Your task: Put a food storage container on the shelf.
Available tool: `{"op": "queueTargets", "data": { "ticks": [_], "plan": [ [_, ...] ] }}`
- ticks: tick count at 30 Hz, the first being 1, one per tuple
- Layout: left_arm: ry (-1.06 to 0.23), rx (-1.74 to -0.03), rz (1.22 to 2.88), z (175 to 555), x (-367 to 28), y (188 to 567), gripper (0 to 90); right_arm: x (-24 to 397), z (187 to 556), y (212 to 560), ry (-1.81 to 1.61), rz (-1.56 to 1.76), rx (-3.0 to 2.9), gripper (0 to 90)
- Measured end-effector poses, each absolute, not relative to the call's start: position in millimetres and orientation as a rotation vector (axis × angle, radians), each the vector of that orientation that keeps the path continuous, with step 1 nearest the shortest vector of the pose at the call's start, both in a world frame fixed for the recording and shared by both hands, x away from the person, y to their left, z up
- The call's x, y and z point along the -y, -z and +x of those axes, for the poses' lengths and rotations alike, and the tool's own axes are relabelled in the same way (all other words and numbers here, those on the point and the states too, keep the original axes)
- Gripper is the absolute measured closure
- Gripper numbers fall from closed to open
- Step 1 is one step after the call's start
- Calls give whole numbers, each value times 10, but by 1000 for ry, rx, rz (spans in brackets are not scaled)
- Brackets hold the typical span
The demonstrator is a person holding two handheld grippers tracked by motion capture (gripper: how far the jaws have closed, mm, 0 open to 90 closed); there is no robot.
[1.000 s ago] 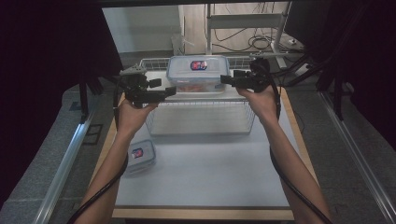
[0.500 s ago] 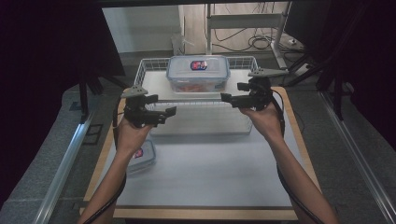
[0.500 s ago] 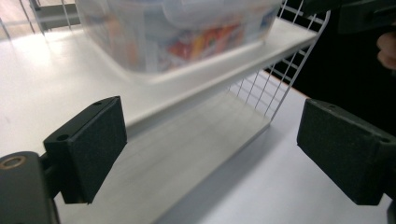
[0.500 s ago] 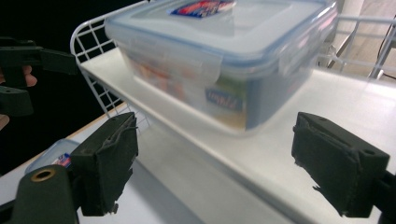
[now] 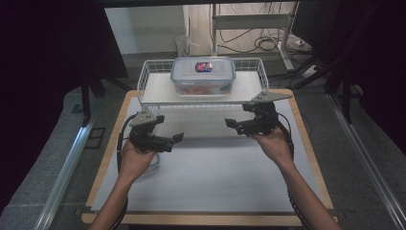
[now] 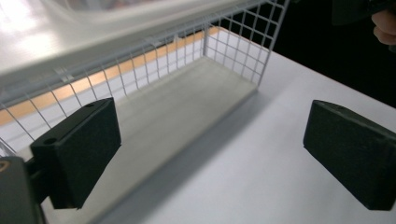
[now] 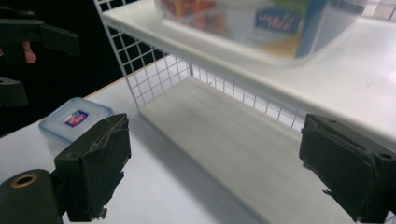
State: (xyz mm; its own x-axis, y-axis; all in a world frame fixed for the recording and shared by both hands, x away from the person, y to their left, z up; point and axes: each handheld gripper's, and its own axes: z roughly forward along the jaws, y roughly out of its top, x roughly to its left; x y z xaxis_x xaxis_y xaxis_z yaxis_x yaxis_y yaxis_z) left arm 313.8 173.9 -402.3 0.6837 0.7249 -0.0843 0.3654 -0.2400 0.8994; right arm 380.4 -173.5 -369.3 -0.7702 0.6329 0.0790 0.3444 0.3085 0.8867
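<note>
1. A white wire rack (image 5: pixel 152 96) is seen at the far side of the white table (image 5: pixel 210 177), with a solid shelf on top.
2. A clear food container (image 5: pixel 203 76) with a blue-edged lid and a label is set on the rack's top shelf, toward its middle.
3. The left gripper (image 5: pixel 173 140) is held above the table just in front of the rack's left end; its jaws are spread wide, with nothing between them.
4. The right gripper (image 5: pixel 231 125) is held before the rack's right end, its jaws likewise spread and empty.
5. A small lidded container (image 7: pixel 74 118) is seen lying flat on the table left of the rack, beneath the left hand (image 5: pixel 134 160).
</note>
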Motion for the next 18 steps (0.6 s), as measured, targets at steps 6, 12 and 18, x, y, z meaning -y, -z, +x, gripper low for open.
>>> {"op": "queueTargets", "data": {
  "ticks": [6, 12, 18],
  "plan": [
    [-416, -874, 1868, 3009, -1757, 4249, 20, 1775, 3654, 3862, -1426, 879, -2319, 74],
    [-426, -874, 1916, 2852, -1708, 4426, 28, 1831, 3511, 4059, -1397, 888, -2347, 77],
    [-476, -867, 1953, 2715, -1673, 4548, 39, 1872, 3392, 4204, -1366, 888, -2369, 82]
  ]
}}
